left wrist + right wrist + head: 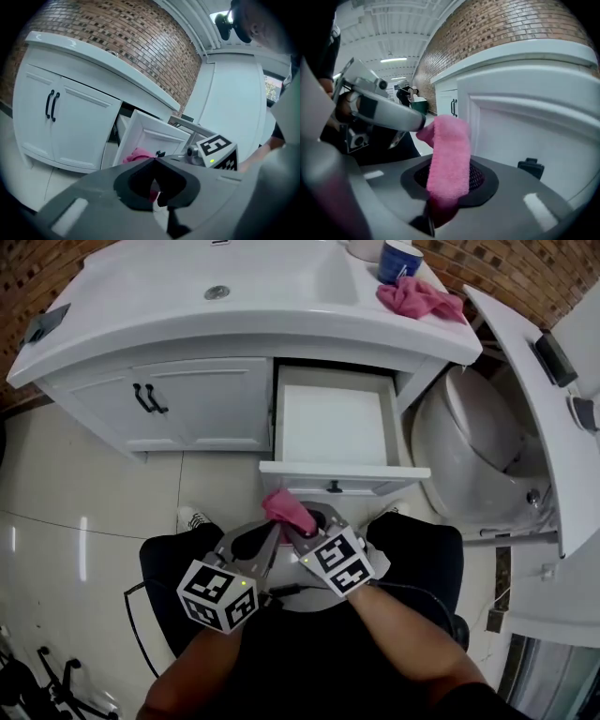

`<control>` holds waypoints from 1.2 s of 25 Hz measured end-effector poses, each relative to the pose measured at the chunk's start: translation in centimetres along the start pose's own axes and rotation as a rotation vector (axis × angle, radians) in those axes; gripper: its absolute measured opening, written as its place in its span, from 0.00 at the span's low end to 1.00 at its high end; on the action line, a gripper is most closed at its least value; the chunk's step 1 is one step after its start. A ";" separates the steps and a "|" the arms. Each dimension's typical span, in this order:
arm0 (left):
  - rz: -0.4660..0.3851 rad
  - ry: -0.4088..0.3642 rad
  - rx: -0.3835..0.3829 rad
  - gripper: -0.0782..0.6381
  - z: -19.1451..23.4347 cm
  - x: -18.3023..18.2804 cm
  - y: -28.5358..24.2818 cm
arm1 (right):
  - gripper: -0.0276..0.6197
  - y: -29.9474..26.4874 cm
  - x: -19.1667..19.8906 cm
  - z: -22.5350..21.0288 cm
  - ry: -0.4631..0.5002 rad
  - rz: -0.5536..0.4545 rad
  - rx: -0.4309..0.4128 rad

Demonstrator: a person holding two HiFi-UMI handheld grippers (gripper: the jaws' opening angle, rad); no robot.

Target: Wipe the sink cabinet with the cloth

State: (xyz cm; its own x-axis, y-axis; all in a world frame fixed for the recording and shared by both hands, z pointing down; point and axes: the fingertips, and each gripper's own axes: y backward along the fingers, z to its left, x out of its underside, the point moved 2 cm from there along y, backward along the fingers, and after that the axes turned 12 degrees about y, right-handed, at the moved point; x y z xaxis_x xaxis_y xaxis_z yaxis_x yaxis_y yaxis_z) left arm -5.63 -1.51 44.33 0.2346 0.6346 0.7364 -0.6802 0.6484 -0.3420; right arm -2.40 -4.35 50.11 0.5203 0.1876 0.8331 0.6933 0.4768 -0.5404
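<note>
Cloth [284, 507], pink and nubby, stands folded and clamped in the right gripper [302, 534] at lower centre, before the open white drawer [337, 468] of the glossy sink cabinet [187, 404]. The left gripper [265, 538] has its jaws together, tip beside the cloth.

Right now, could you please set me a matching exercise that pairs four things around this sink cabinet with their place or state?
Things:
1. right gripper
2. drawer
3. blue tub
4. cabinet doors

Places or states:
A. on the countertop, beside a second pink cloth
B. pulled open
C. closed, with black handles
D. shut on a pink cloth

Pairs: 1-D, 2-B, 3-A, 4-C
</note>
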 end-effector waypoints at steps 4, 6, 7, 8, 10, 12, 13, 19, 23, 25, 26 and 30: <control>0.027 -0.004 0.001 0.12 0.0 0.7 -0.3 | 0.19 -2.0 1.5 -0.2 -0.031 0.018 0.006; 0.038 -0.004 0.002 0.12 0.0 1.0 -0.3 | 0.19 -2.4 1.4 0.0 -0.027 0.014 0.003; 0.050 -0.007 0.006 0.12 0.0 1.1 -0.4 | 0.19 -2.6 1.3 0.1 -0.021 0.011 0.002; 0.065 -0.013 0.013 0.12 -0.2 1.3 -0.5 | 0.19 -2.7 1.2 0.3 -0.017 0.010 0.001; 0.099 -0.028 0.030 0.12 -0.7 1.9 -0.9 | 0.19 -2.9 1.4 0.4 -0.020 0.015 -0.006; 0.126 -0.048 0.041 0.12 -1.2 2.5 -1.4 | 0.19 -2.8 1.9 0.4 -0.036 0.023 -0.013; 0.134 -0.057 0.045 0.11 -1.4 2.7 -1.6 | 0.19 -2.7 2.1 0.2 -0.046 0.025 -0.012; 0.130 -0.070 0.054 0.11 -2.2 2.7 -2.6 | 0.19 -0.6 3.9 -2.5 -0.125 0.035 0.044; 0.133 -0.068 0.062 0.12 -2.8 2.7 -3.2 | 0.19 1.4 5.8 -4.4 -0.198 0.064 0.091; 0.132 -0.068 0.066 0.12 -3.0 2.8 -3.5 | 0.19 2.5 6.6 -5.4 -0.223 0.074 0.119; 0.133 -0.066 0.066 0.12 -3.1 2.9 -3.6 | 0.19 3.0 7.1 -5.8 -0.230 0.080 0.133; 0.137 -0.063 0.069 0.12 -3.7 3.2 -4.2 | 0.19 5.0 9.0 -7.1 -0.266 0.103 0.187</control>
State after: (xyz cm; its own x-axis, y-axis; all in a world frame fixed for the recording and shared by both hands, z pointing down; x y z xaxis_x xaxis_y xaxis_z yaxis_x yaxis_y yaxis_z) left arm 0.50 -0.67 45.97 0.0935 0.6858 0.7217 -0.7491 0.5260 -0.4028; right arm 9.28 -6.37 54.13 0.4176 0.4490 0.7899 0.5274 0.5881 -0.6131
